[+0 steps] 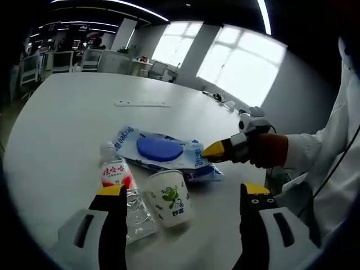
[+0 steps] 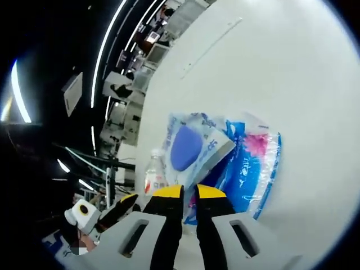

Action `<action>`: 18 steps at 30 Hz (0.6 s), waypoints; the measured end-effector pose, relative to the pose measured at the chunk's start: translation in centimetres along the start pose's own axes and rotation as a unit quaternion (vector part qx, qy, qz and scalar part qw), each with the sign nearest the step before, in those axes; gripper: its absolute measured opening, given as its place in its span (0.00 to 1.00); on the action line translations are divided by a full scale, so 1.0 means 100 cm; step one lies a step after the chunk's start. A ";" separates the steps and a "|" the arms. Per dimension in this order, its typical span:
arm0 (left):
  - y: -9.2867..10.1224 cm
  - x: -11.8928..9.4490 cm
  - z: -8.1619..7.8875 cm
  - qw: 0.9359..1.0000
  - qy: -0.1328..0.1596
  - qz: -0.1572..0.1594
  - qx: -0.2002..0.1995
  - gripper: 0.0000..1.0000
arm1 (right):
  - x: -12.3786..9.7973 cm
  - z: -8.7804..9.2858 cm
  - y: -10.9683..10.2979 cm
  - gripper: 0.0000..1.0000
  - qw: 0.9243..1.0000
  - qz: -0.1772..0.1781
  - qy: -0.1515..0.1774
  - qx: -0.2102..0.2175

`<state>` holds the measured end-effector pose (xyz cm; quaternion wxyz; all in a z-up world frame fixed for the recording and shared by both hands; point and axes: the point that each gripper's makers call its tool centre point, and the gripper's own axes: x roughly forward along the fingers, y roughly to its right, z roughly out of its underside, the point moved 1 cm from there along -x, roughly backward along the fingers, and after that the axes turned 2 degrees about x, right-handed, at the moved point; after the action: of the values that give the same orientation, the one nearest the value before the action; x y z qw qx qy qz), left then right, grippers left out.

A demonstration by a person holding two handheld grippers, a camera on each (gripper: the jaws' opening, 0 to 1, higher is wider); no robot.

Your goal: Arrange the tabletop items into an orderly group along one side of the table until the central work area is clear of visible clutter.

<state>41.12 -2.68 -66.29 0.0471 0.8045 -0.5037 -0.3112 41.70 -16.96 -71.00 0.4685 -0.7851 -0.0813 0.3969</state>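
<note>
Mid-gather, by the look of it: right gripper closed to a thin gap on the edge of the wipes pack, apparently pinching it, though contact itself is hard to make out; left gripper wide open, holding nothing, hovering just above paper cup and water bottle. Pack lying flat on the white table, near its front edge, long axis running from bottle toward right gripper, blue lid up; bottle on its side, cap pointing away. Next: slide pack sideward without tipping cup.

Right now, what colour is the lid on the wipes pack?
Blue: the oval lid on the wipes pack, clearest in the left gripper view.
</note>
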 end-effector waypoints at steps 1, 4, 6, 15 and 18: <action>0.000 0.000 0.000 1.000 0.000 0.000 0.000 0.84 | 0.000 0.000 0.000 0.03 1.000 0.000 0.000 0.000; -0.002 0.000 -0.003 1.000 0.002 -0.002 0.001 0.84 | -0.002 0.000 0.000 0.00 1.000 0.004 0.000 0.001; -0.003 0.000 -0.005 1.000 0.004 -0.002 0.001 0.84 | -0.001 0.000 0.001 0.00 1.000 0.005 -0.001 0.004; -0.022 0.009 -0.035 1.000 0.020 -0.008 0.012 0.82 | -0.003 -0.003 -0.001 0.00 1.000 0.004 0.004 0.007; -0.029 0.014 -0.051 0.999 0.025 -0.007 0.025 0.81 | -0.004 -0.005 -0.001 0.00 1.000 0.003 0.006 0.009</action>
<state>46.58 -3.70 -63.96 0.0370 0.8162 -0.5047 -0.2787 41.79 -17.43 -70.57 0.4751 -0.7832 -0.0730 0.3945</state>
